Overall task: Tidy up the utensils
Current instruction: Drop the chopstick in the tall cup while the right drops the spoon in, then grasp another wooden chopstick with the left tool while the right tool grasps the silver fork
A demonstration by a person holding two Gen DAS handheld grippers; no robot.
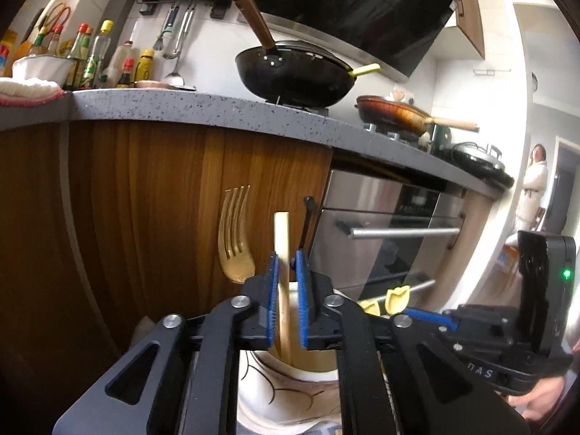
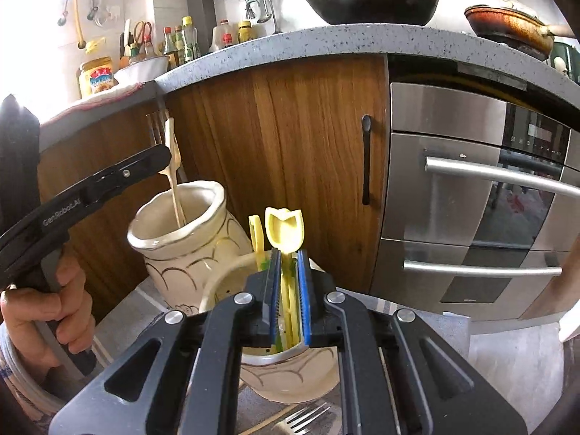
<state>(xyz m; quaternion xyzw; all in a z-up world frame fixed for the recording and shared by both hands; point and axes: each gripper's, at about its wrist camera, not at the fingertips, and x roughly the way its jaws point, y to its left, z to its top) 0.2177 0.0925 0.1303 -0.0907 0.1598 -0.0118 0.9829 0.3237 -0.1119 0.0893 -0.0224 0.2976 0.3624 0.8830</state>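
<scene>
A: Left wrist view: the left gripper [image 1: 287,272] stands over the left jar [image 1: 290,380], jaws narrow, with the stick [image 1: 282,253] between the blue pads [image 1: 272,290]. I cannot tell whether both pads press it; there seems to be a slight gap on one side.

B: And the wooden fork [image 1: 233,239]?

A: It rises from the same jar, just left of the stick, tines up. Both look light and stiff, dry wood, not slippery. I would hold the stick at mid-shaft, well above the jar's rim, so it does not swing.

B: The right side?

A: The right gripper [image 2: 288,282] is over the near jar [image 2: 290,366], which sits just right of the left jar and touches it, or nearly. Its jaws are narrow around the yellow spoon [image 2: 284,226], gripping the thin stem below the tulip-shaped bowl. A second yellow utensil [image 2: 256,235] stands beside it in that jar.

B: How will the spoon handle?

A: Plastic by the look: very light, a little bendy, smooth. I judge it could slip or twist, so a grip low on the stem is safest.

B: The jars?

A: Ceramic, heavy, breakable; keep the jaws off the rims. A metal fork [image 2: 304,420] lies in front of the near jar, not yet sorted.
</scene>
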